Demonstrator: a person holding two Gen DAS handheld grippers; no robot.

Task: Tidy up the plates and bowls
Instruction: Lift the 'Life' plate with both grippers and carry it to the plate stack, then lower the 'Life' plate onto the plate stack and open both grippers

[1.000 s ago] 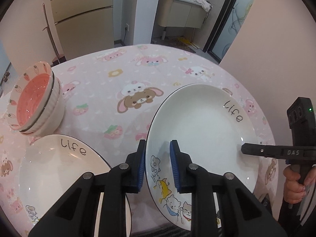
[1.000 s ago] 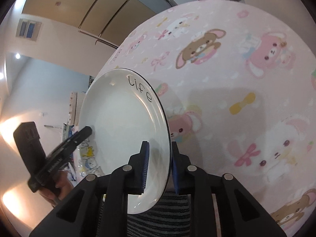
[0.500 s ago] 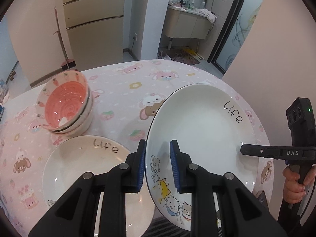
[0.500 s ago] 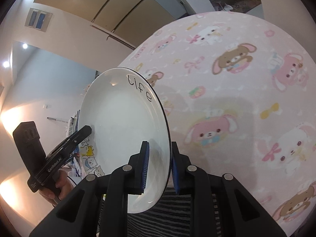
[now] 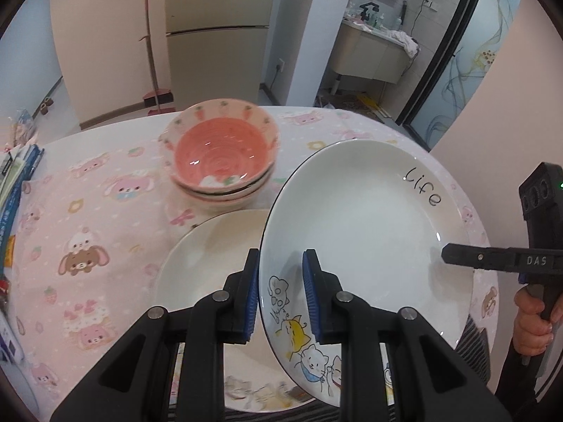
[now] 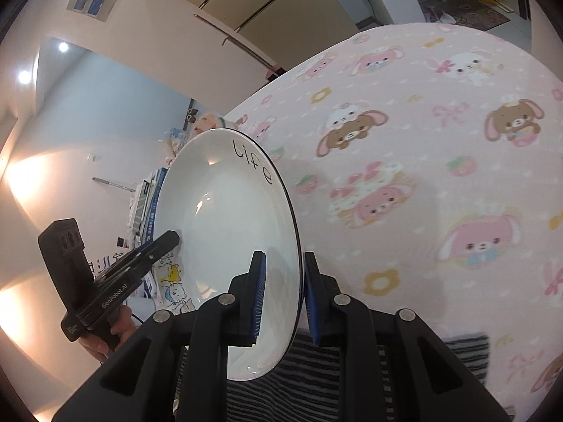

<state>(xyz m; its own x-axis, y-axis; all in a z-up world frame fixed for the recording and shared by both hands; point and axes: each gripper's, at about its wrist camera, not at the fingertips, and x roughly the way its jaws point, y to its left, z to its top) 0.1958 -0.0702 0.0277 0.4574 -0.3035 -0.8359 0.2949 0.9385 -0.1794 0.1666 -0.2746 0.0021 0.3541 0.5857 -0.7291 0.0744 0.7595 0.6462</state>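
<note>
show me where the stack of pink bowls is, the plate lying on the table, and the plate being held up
stack of pink bowls [image 5: 220,154]: left wrist view, on the top bowl's pink inside.
plate on the table [image 5: 214,246]: left wrist view, on its bare white middle.
held plate [image 5: 359,228]: left wrist view, on its white centre.

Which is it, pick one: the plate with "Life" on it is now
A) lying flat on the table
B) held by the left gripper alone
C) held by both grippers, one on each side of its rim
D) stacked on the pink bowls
C: the left gripper and the right gripper each clamp the plate's rim, holding it tilted above the table.
</note>
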